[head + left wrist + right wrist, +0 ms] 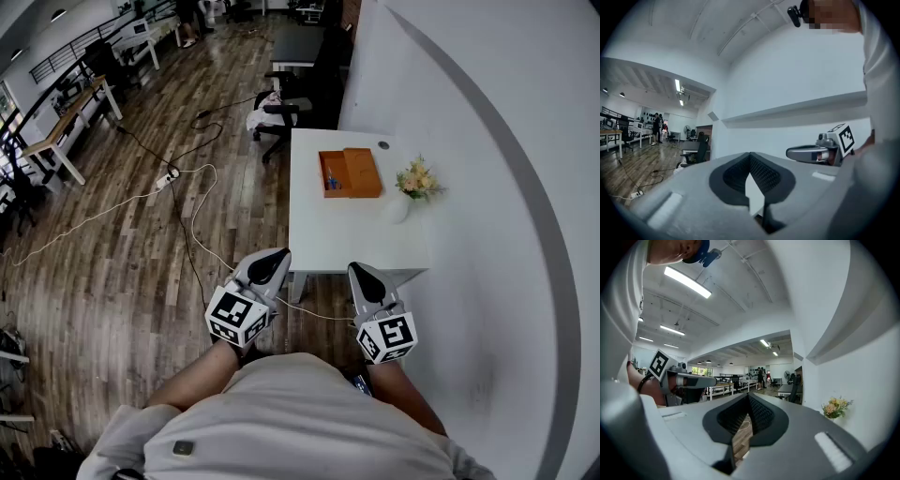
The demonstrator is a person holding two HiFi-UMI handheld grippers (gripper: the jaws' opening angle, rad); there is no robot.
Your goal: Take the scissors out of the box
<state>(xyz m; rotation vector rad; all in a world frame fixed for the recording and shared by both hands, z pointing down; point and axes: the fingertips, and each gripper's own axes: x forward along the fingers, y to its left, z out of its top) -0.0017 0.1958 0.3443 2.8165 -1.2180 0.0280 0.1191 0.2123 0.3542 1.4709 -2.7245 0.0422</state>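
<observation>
Left gripper (750, 154): jaws together at the tips, nothing between them. Right gripper (748, 396): same, closed and empty. I hold both level and close in front of my chest, side by side but apart, marker cubes toward me, tips toward the table. Each gripper view catches the other gripper off to the side. Neither gripper touches anything, and both are short of the white table (328, 239), which stands ahead of me against the curved white wall on the right. Orange box (362, 174) sits on the far half of the table, open, with the lid flat to the right and the tray to the left. Scissors (331, 182) are inside the tray: I only get a small blue speck, and I can't tell which way they lie. Bunch of yellow and pink flowers (418, 177) in a white vase (398, 209) stands just right of the box, near the wall; it also shows at the right of the right gripper view. Black office chair (298, 101) stands beyond the table's far left corner. Wood floor to the left carries a power strip (169, 176) and a white cable (199, 230) that loops toward the table. Desks and people are far back in the room.
</observation>
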